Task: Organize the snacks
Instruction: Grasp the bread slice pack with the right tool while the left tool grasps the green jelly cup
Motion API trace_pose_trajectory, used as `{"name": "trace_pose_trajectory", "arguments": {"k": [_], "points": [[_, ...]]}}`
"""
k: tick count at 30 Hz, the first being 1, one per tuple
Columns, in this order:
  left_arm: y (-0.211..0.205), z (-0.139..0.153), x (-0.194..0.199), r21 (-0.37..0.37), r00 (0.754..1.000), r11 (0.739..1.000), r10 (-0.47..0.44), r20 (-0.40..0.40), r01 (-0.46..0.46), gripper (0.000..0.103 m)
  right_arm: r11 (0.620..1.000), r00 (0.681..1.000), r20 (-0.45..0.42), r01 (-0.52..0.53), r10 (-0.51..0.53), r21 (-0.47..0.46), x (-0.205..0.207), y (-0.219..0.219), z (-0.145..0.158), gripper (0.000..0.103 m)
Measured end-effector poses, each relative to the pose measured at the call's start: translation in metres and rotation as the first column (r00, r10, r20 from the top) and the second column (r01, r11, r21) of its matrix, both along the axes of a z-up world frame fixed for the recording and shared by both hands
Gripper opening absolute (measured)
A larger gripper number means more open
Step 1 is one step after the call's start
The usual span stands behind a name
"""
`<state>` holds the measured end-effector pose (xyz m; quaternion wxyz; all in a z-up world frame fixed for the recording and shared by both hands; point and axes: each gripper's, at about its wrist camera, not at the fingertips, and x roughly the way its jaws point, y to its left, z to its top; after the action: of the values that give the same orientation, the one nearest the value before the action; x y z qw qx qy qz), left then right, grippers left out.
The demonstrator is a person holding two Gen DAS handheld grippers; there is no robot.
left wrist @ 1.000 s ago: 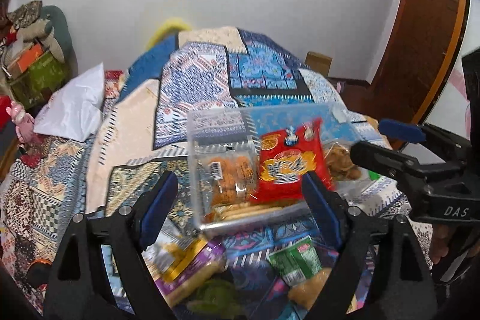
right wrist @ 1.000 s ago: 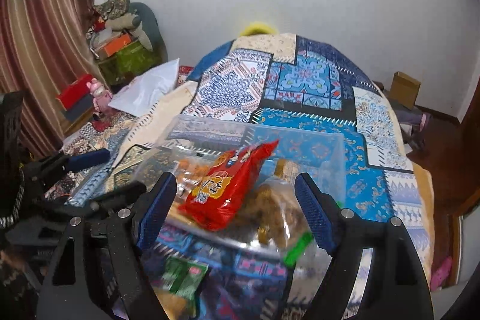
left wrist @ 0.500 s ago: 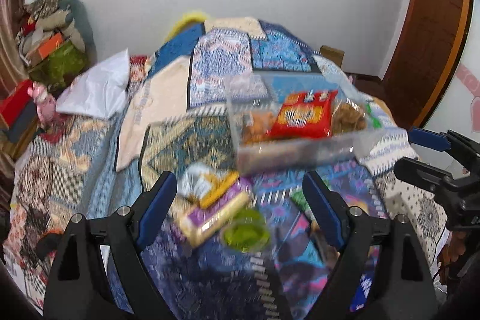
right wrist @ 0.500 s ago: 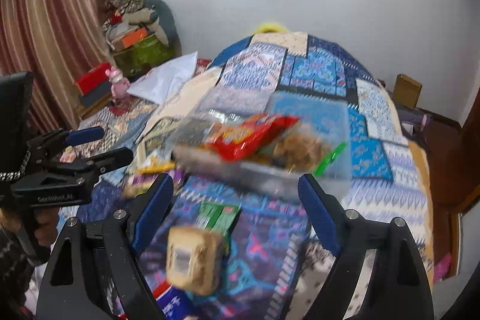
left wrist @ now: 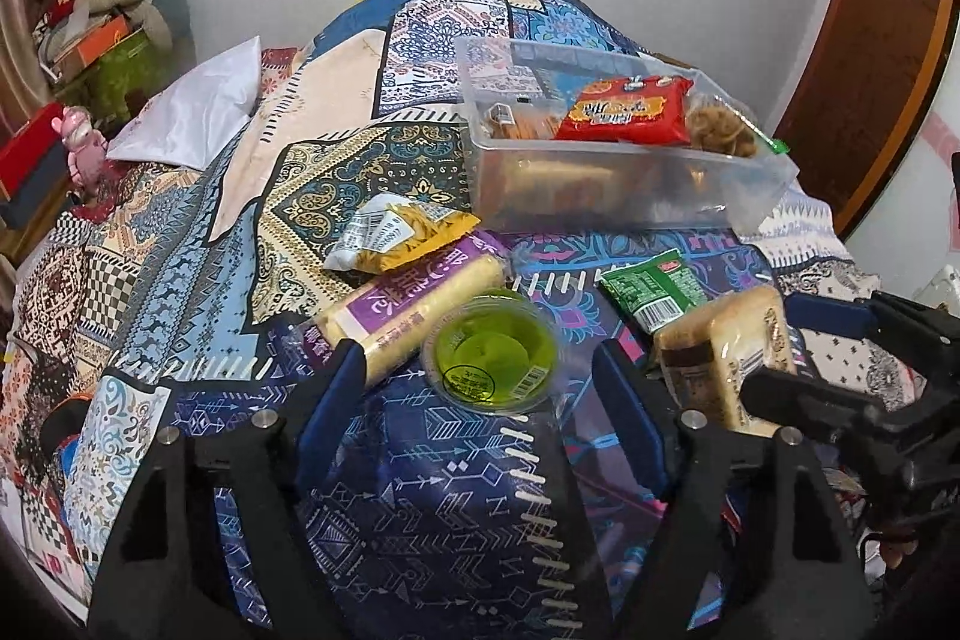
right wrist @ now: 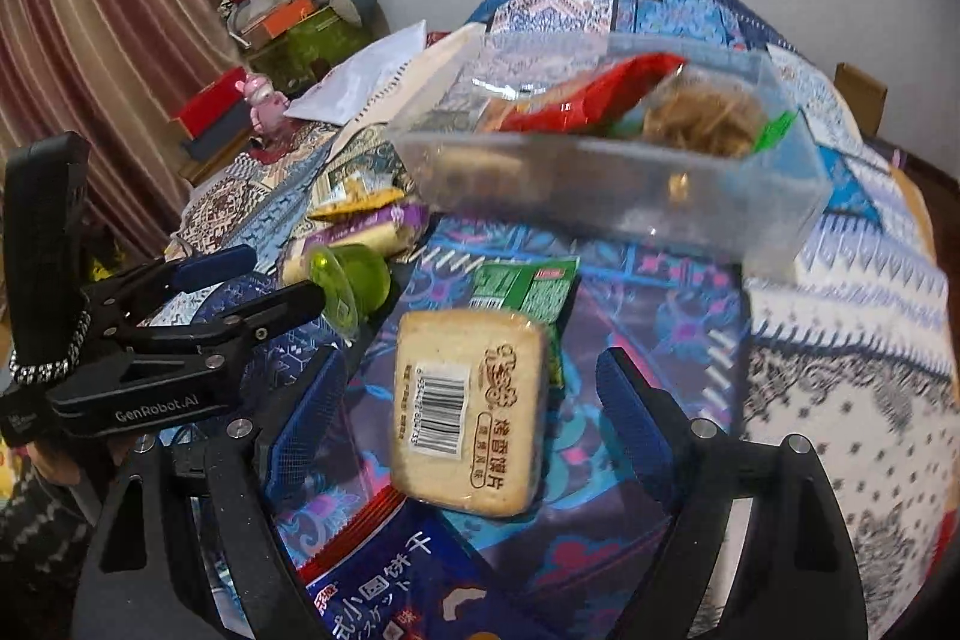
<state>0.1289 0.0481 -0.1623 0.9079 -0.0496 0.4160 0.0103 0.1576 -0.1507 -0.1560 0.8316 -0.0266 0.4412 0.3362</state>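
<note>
Step in hand: picking loose snacks off the bed near its foot edge. My left tongs (left wrist: 477, 388) are closing around the green jelly cup (left wrist: 492, 349), not yet touching; my right tongs (right wrist: 468, 400) gape around the toast pack (right wrist: 468, 409). Next: grip each, carry to the clear bin (left wrist: 630, 202) mid-bed.

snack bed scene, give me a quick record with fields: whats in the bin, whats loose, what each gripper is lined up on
surface: patterned bedspread
bin: clear plastic bin, upright on the bedspread
in bin: red snack bag, brown fried snacks
loose: yellow packet, purple-label roll, green jelly cup, green packet, toast-slice pack, blue biscuit bag
left gripper: jaws closing, flanking the jelly cup, pads not touching it
right gripper: open, flanking the toast-slice pack, not touching it
</note>
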Motion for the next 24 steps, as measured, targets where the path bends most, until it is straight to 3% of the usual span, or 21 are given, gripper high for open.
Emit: {"name": "trace_pose_trajectory", "arguments": {"k": [6,11,16,24], "points": [[-0.005,-0.01,0.015,0.04,1.0,0.999,0.009,0.005,-0.009,0.071,1.0,1.0,0.0,-0.016,0.016,-0.02,-0.005,0.008,-0.009,0.082],[-0.004,-0.025,0.025,0.0,0.999,1.0,0.012,-0.03,-0.012,0.06,0.999,1.0,0.002,-0.019,0.019,-0.045,-0.004,0.009,-0.016,0.056],[-0.011,-0.027,0.021,0.034,1.0,0.999,0.002,-0.013,-0.001,0.06,0.999,1.0,0.0,-0.023,0.023,-0.026,-0.003,0.003,-0.015,0.055],[-0.01,-0.008,0.007,0.02,1.0,1.0,-0.011,0.023,0.011,0.059,1.0,1.0,0.01,-0.002,0.002,0.003,-0.002,-0.007,-0.005,0.054]]}}
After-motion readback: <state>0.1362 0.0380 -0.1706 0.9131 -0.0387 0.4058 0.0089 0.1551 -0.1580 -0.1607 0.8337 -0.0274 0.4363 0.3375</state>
